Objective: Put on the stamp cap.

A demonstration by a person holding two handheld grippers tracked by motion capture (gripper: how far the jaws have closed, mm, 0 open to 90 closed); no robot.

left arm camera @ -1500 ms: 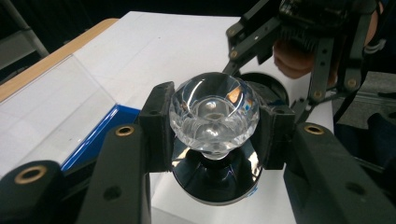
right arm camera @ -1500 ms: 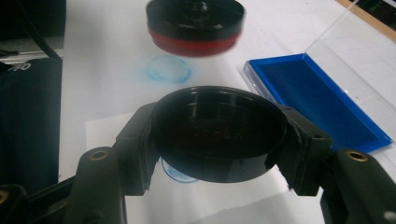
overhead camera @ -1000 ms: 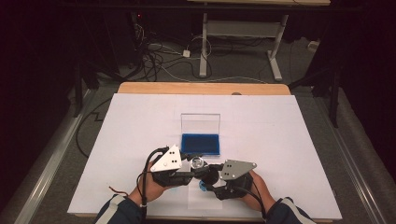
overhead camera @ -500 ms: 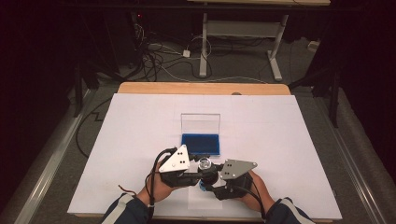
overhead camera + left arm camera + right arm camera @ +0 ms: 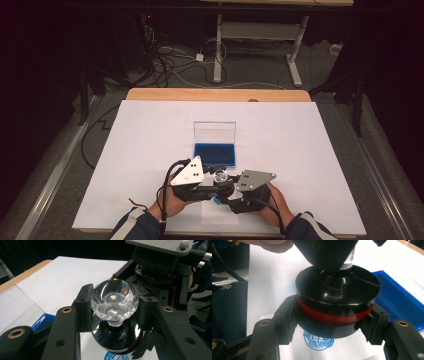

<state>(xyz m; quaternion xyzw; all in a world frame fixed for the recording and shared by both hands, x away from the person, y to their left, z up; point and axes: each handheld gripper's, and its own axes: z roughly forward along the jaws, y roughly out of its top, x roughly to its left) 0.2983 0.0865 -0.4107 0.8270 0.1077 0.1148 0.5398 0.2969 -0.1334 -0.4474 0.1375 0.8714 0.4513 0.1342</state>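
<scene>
— Where's the stamp right now?

— Near the front edge of the table [image 5: 150, 130], lifted just off the paper sheet [image 5: 274, 350]. My left gripper [image 5: 113, 307] is clamped on the stamp's clear knob [image 5: 114, 300], and my right gripper [image 5: 334, 325] is closed around the stamp [image 5: 337, 300] at its black base, below the red band.

— So has it printed?

— I'd say yes. One round blue mark [image 5: 319, 340] sits on the sheet directly under the base, so the pressing looks done. What's left, as I judge it, is to carry the stamp clear and set it down, perhaps back by the ink pad.

— And the pad?

— The blue ink pad [image 5: 215, 154] lies farther in, toward the middle of the table, its clear lid [image 5: 215, 132] standing open behind it.

— Count it all for me.

— One stamp, one printed mark, one sheet, one ink pad with one lid, and my two grippers.
</scene>
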